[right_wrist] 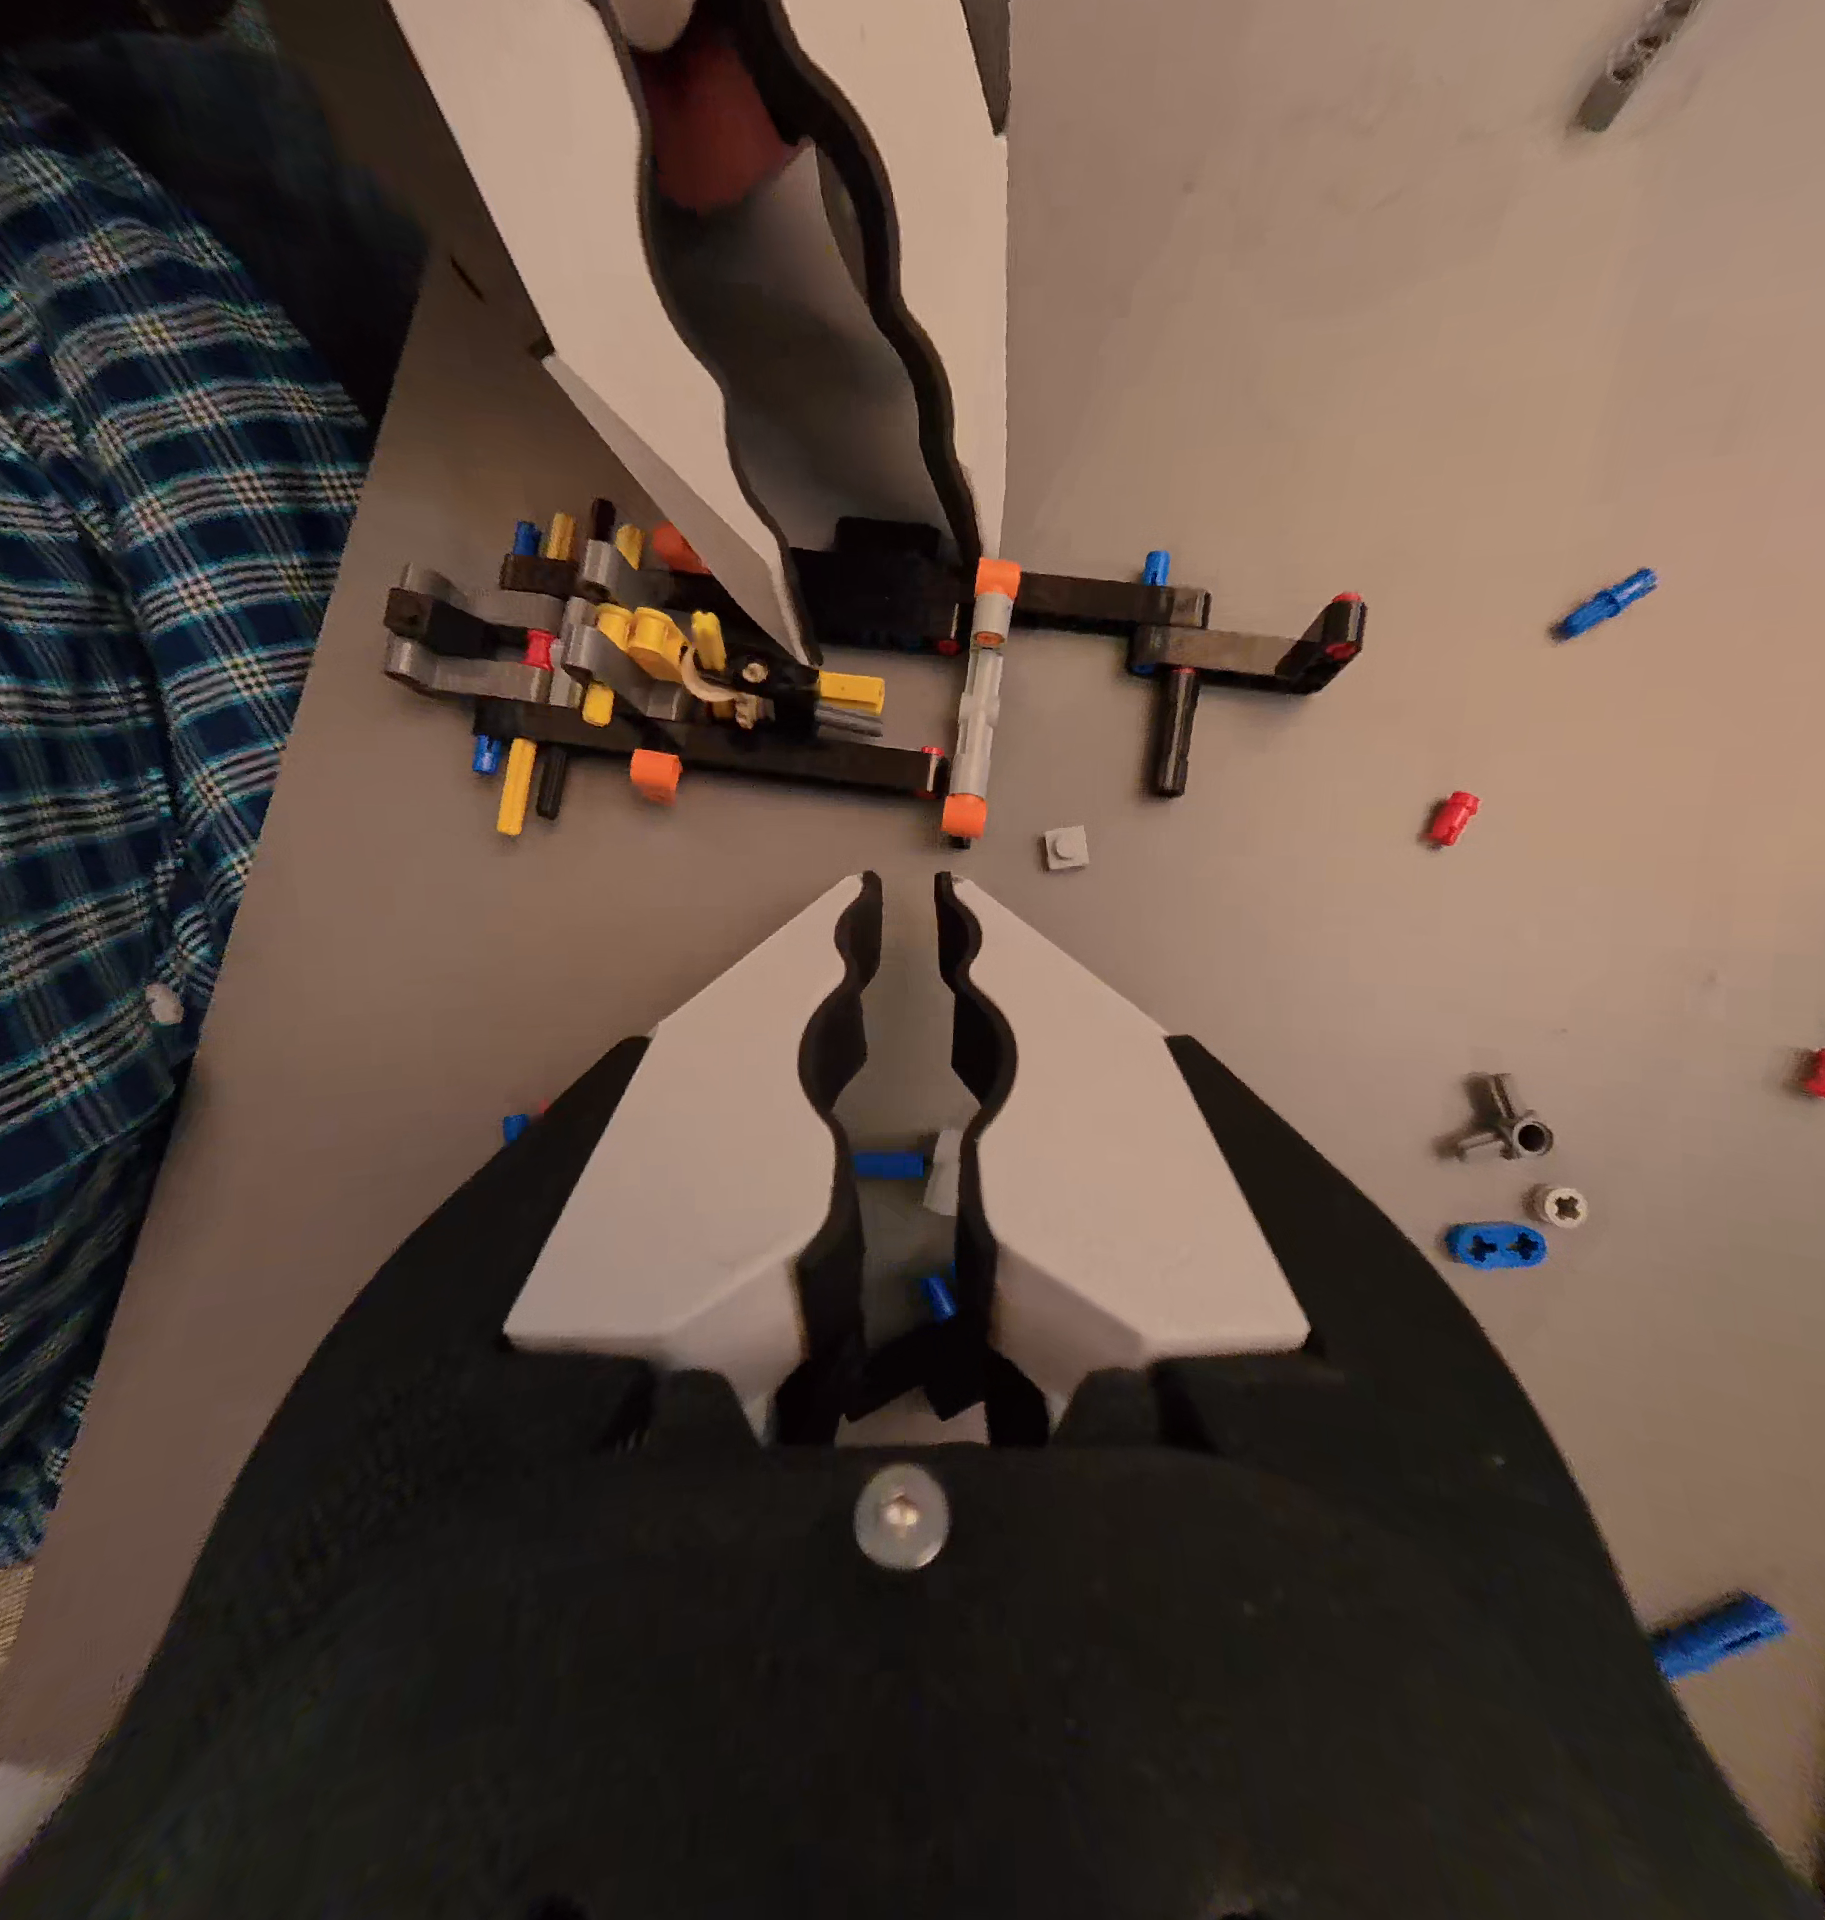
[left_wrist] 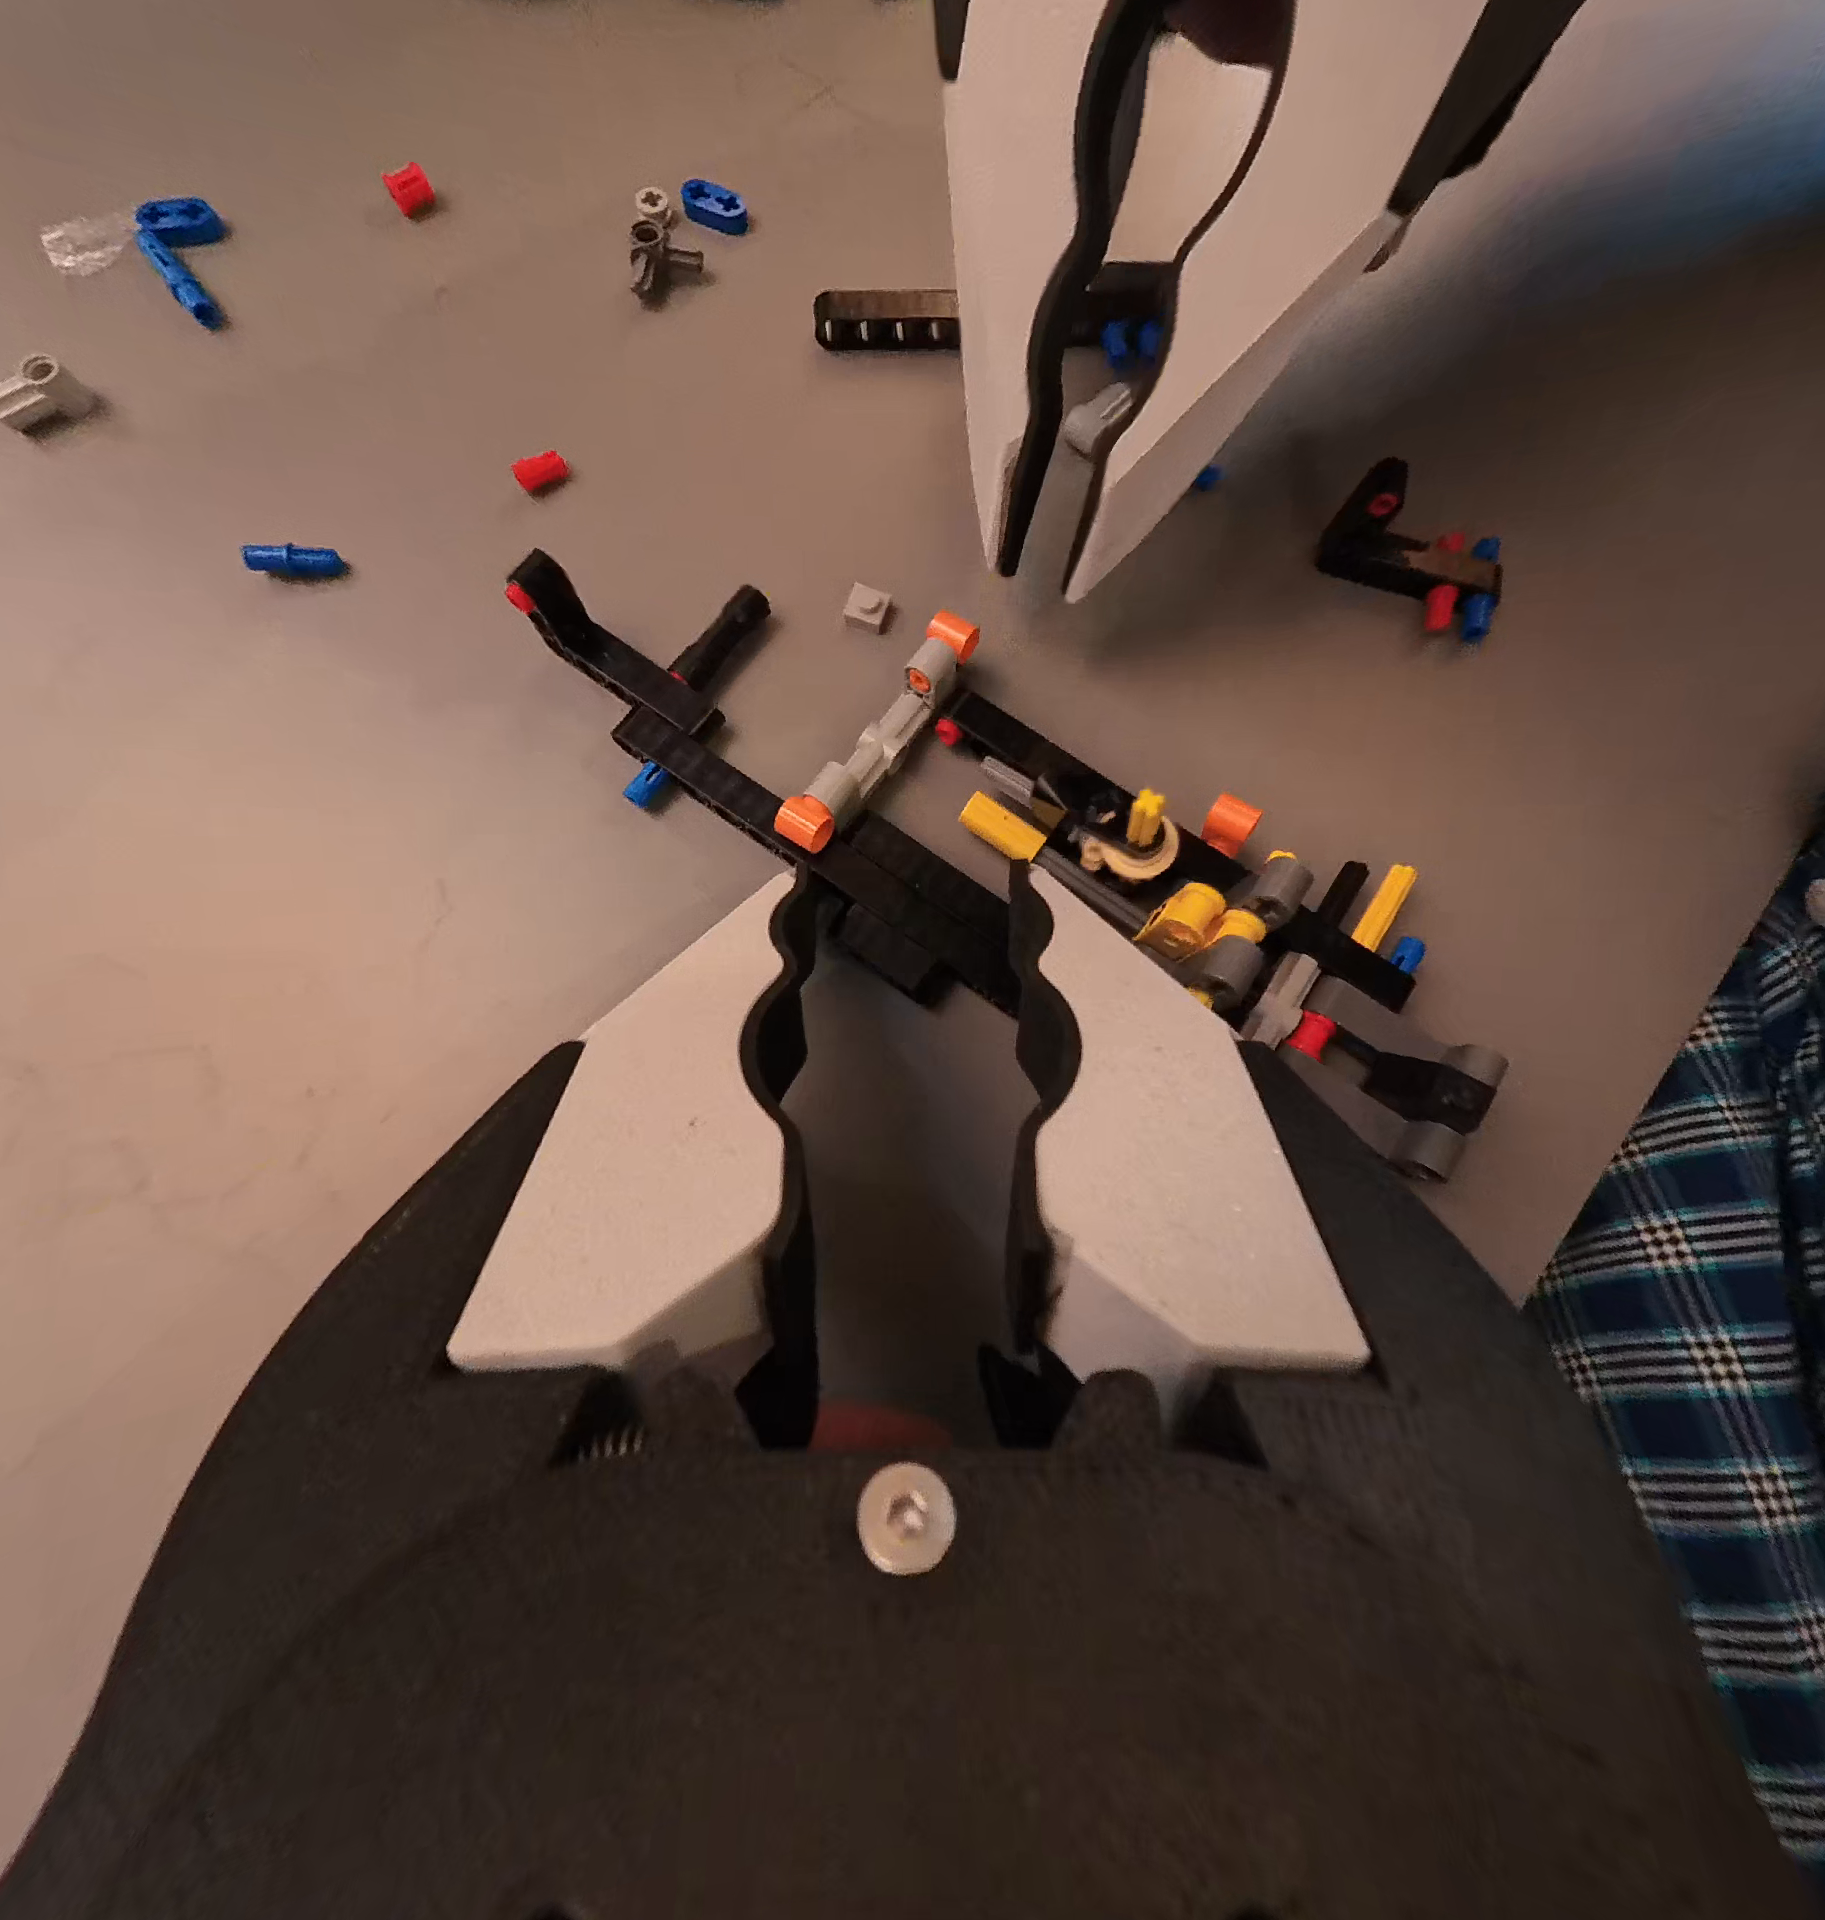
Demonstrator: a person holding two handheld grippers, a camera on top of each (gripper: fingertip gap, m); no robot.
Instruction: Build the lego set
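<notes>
The lego assembly lies on the grey table: long black beams, a grey cross bar with orange end bushes, and a yellow and grey cluster. My left gripper is closed on the assembly's thick black beam section, one finger on each side; it enters the right wrist view from the top. My right gripper hovers just short of the orange bush and is shut on a small light grey connector, held deep between the pads. It also shows in the left wrist view.
Loose parts lie around: a small grey plate, red bushes, blue pins, a blue link, grey connectors, a black beam and a small black sub-assembly. A person's plaid shirt is at the table edge. About 6 cm separates my left fingertips from my right.
</notes>
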